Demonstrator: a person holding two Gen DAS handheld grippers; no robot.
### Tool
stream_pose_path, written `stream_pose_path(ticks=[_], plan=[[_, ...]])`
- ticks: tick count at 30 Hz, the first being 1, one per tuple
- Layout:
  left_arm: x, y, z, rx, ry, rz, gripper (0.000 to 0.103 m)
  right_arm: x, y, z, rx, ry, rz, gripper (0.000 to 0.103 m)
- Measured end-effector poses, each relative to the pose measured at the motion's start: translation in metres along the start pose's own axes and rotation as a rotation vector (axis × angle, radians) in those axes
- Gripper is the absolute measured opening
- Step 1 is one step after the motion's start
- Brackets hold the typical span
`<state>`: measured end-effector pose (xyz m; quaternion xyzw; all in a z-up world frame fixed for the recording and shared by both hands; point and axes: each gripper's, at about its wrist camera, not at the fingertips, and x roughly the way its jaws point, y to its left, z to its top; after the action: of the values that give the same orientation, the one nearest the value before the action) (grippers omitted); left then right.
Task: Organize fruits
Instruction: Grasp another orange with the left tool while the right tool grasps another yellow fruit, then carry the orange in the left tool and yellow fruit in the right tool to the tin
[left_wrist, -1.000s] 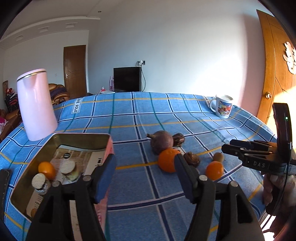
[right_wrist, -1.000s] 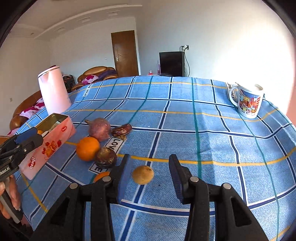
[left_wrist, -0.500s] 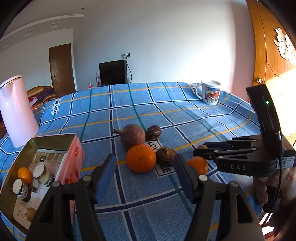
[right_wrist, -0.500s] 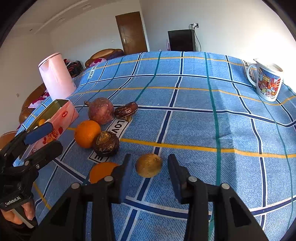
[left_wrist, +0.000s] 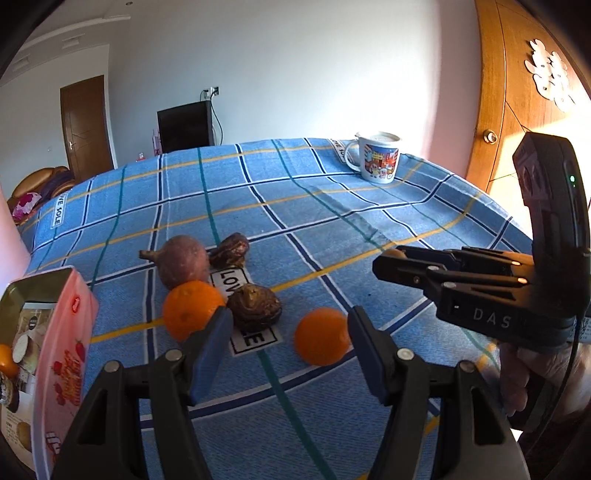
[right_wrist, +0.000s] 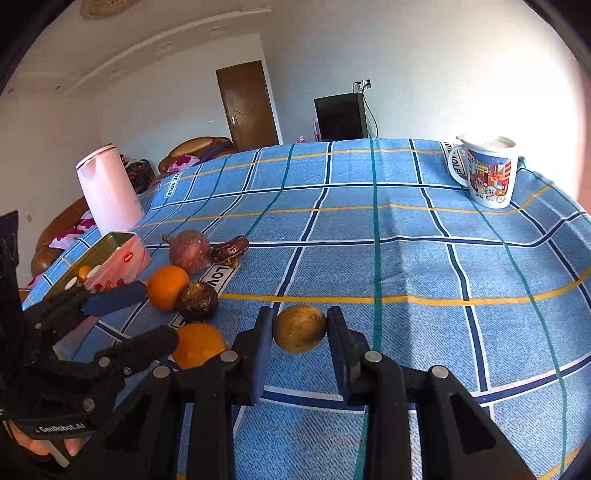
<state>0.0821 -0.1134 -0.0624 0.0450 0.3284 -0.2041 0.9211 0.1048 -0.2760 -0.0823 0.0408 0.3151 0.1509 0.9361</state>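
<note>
Nearest the front edge of the tabletop (right_wrist: 424, 258), the right tongs (right_wrist: 299, 334) straddle a yellowish-brown round fruit (right_wrist: 300, 333), blue pads just beside it on each side; whether they already pinch it I cannot tell. The left tongs (left_wrist: 288, 345) stand wide apart, holding nothing, aimed at the small orange (left_wrist: 322, 340) lying between their tips. Behind it sit a dark wrinkled fruit (left_wrist: 253, 306), a larger orange (left_wrist: 190, 308), then a purple round fruit (left_wrist: 183, 261) and a brown shrivelled one (left_wrist: 231, 251). The pink tin (left_wrist: 64, 332), already holding some fruit, stands at the left edge. Farther off are a printed mug (right_wrist: 485, 170) and a pink kettle (right_wrist: 107, 188). The step looks like a two-handed pick: each pair should close on its fruit, lift, then carry it to the tin.
</note>
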Motion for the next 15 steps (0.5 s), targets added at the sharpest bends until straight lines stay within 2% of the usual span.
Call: stream_pose_path(ticks=[3, 6, 7, 8, 11, 15], plan=[[0.007, -0.007, 0.001, 0.009, 0.024, -0.019, 0.064, 0.001, -0.007, 0.001, 0.033, -0.004, 0.028, 0.031], [0.016, -0.014, 0.002, 0.015, 0.063, -0.060, 0.056, 0.000, -0.007, 0.000, 0.038, -0.014, 0.032, 0.031], [0.021, -0.015, 0.002, 0.011, 0.087, -0.070, 0.050, -0.001, -0.007, 0.000, 0.035, -0.019, 0.029, 0.031], [0.024, -0.015, 0.002, 0.009, 0.108, -0.073, 0.040, -0.002, -0.007, -0.001, 0.034, -0.021, 0.028, 0.031], [0.028, -0.012, 0.001, -0.008, 0.127, -0.091, 0.038, -0.002, -0.006, -0.001, 0.031, -0.023, 0.028, 0.031], [0.021, -0.006, -0.001, -0.039, 0.095, -0.107, 0.038, -0.003, -0.003, -0.002, 0.017, -0.031, 0.021, 0.031]])
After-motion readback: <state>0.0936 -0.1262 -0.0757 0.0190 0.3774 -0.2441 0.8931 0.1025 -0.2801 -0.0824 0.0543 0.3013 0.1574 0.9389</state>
